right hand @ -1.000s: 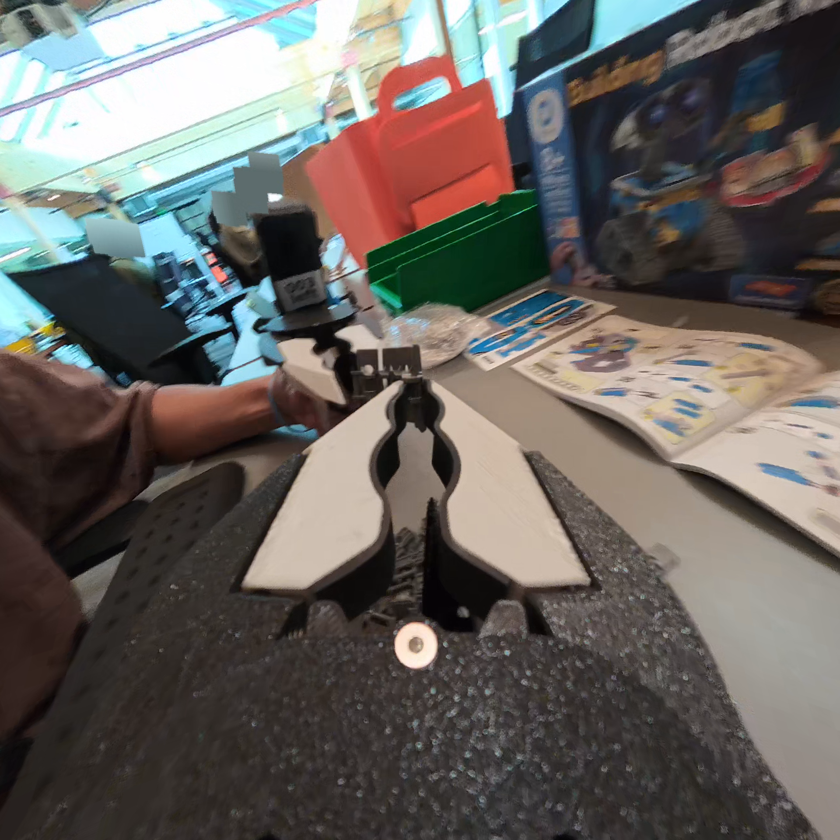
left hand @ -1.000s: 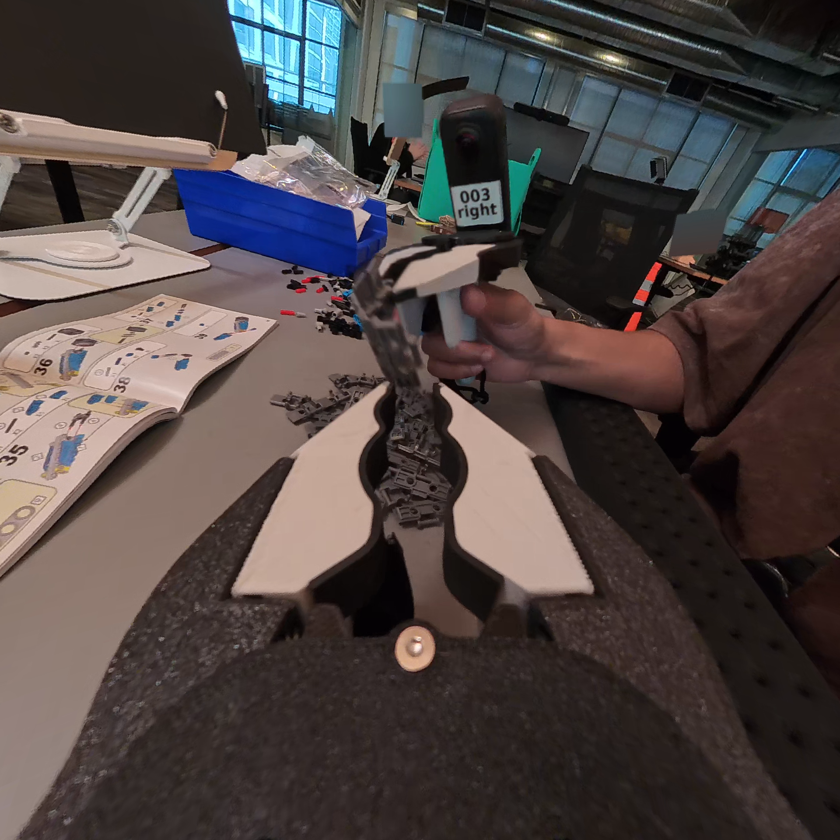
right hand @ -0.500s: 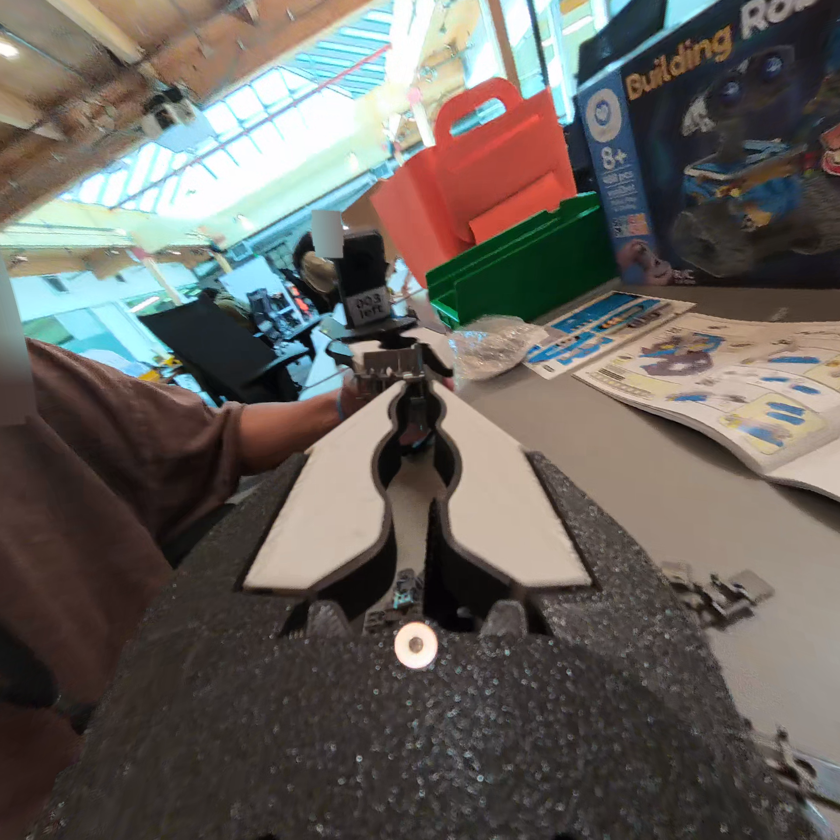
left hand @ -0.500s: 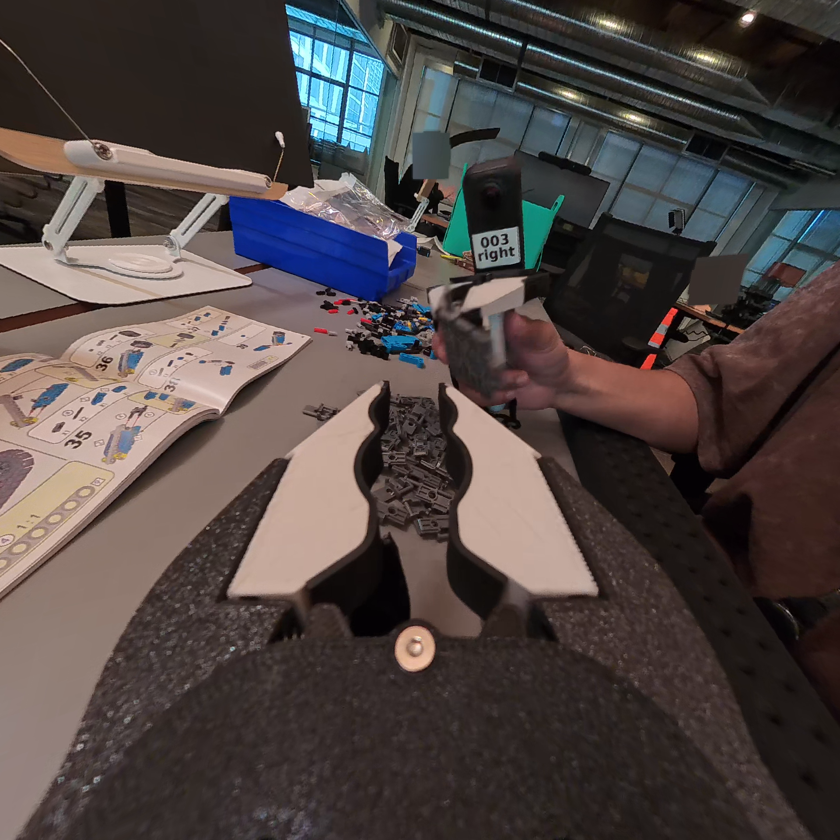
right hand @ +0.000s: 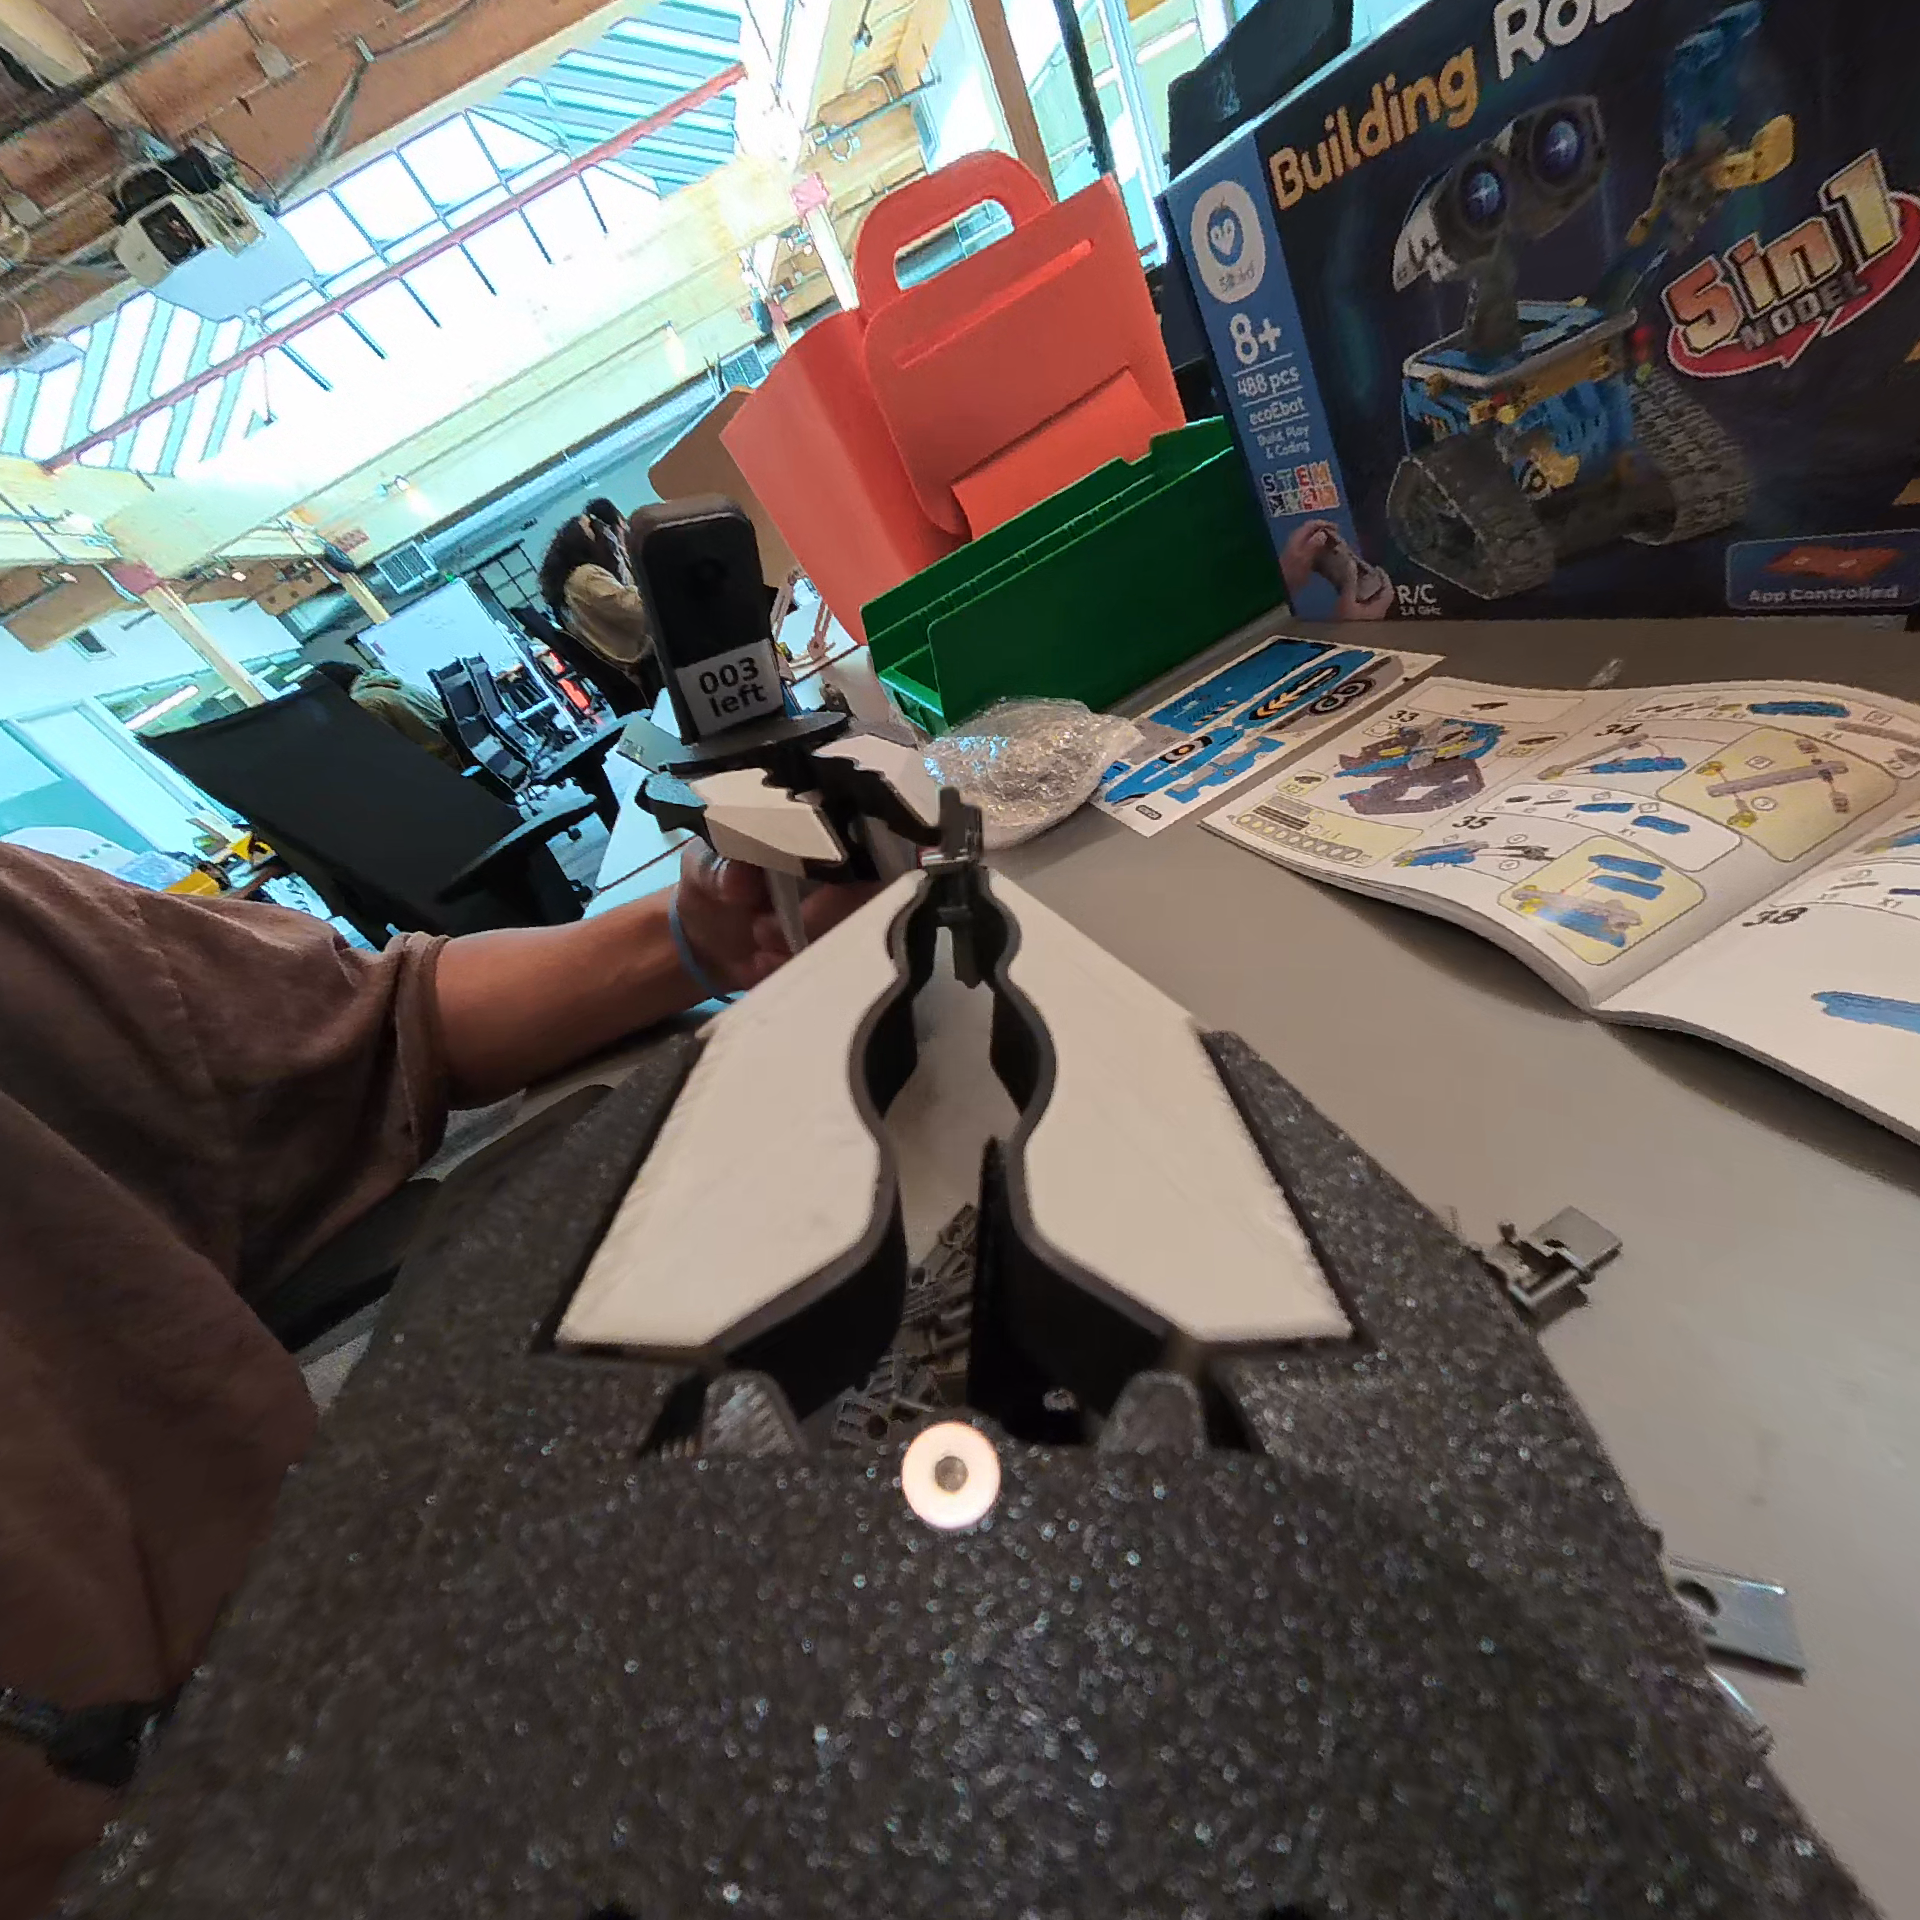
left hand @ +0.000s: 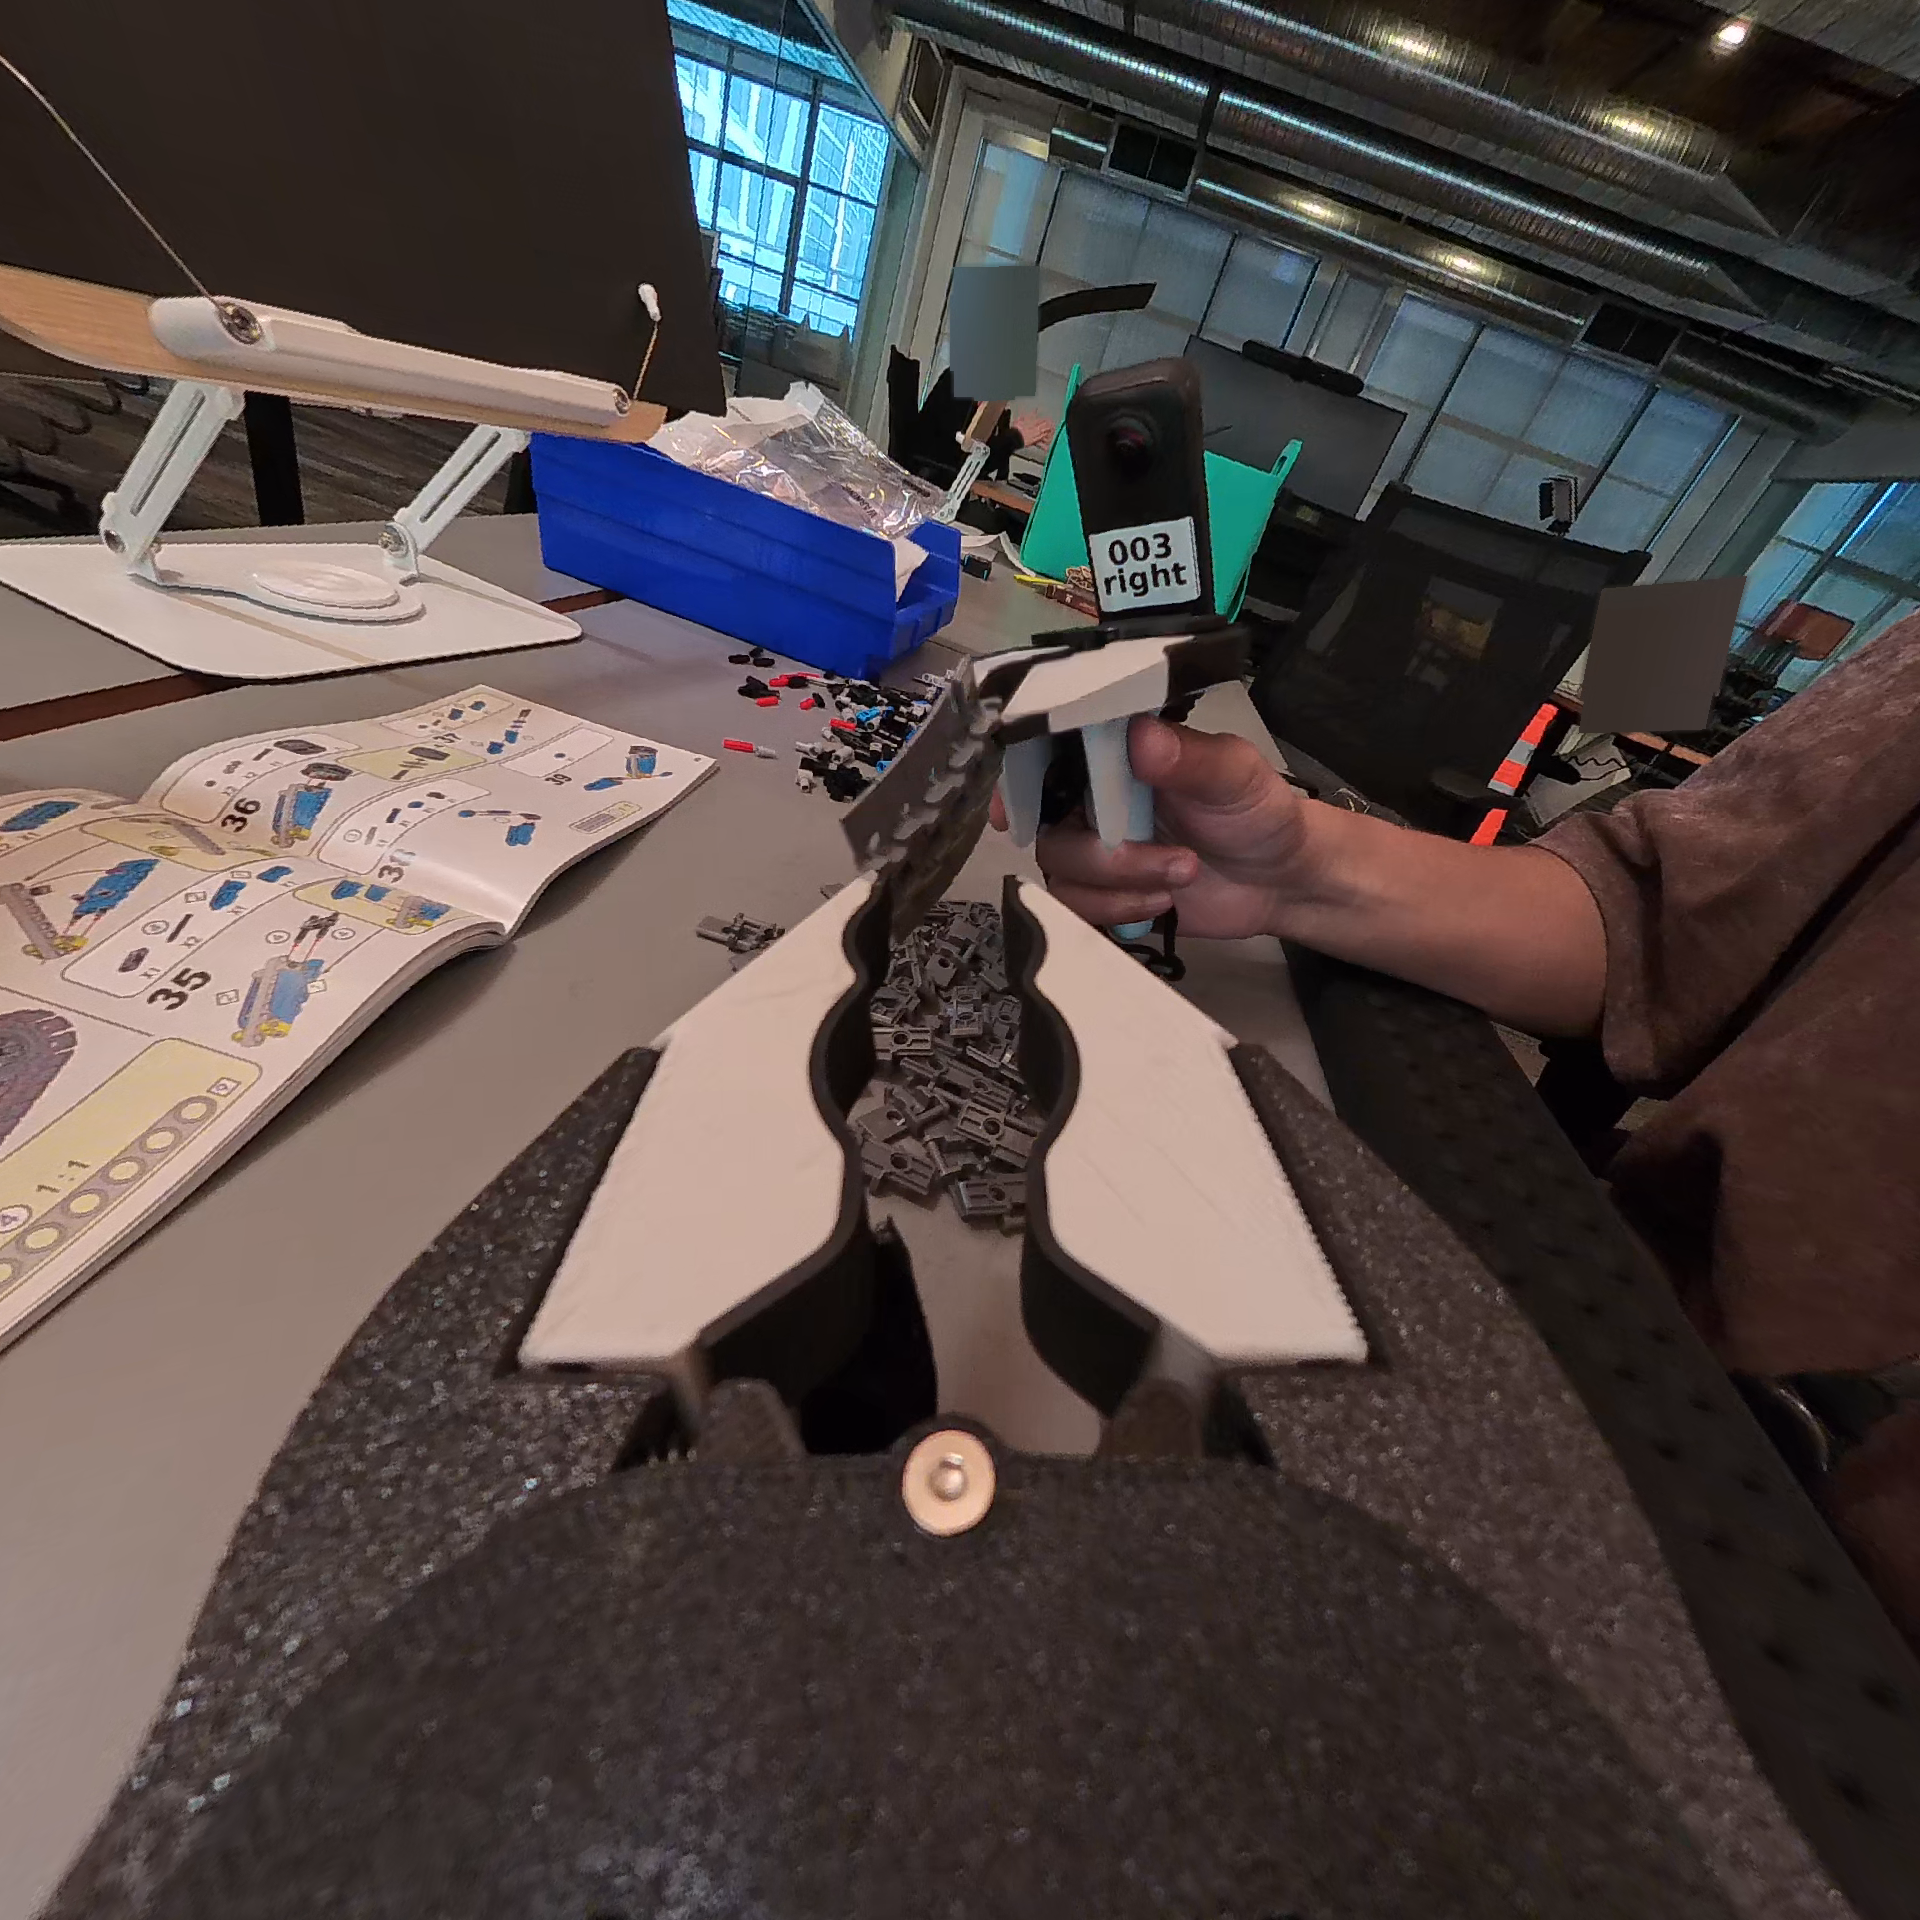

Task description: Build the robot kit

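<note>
The right gripper (right hand: 951, 904) is pinching a small grey plastic piece (right hand: 954, 862) between its fingertips, held up off the grey table (right hand: 1403, 1091) and tilted toward the other tool. The left gripper (left hand: 940, 914) is standing with a clear gap between its fingers and holding nothing, poised low over a heap of grey pieces (left hand: 951, 1070) lying on the table. In the left wrist view, the right hand (left hand: 1195, 831) is wrapping the handle of its tool, forearm reaching in from the table's near edge, sleeve brown. In the right wrist view, the left hand (right hand: 738, 914) is gripping its handle likewise.

Each tool is carrying a black camera with a white label; the writing is left unread here. An open instruction booklet (left hand: 260, 883) is lying left of the heap, showing printed diagrams and step numbers. Beyond it are sitting a scatter of small coloured parts (left hand: 842, 717) and a blue bin (left hand: 727, 551). A printed toy box (right hand: 1558, 312), a green tray (right hand: 1070, 603) and an orange carrier (right hand: 987, 384) are standing along the far side. Bare tabletop is lying open between booklet and heap.
</note>
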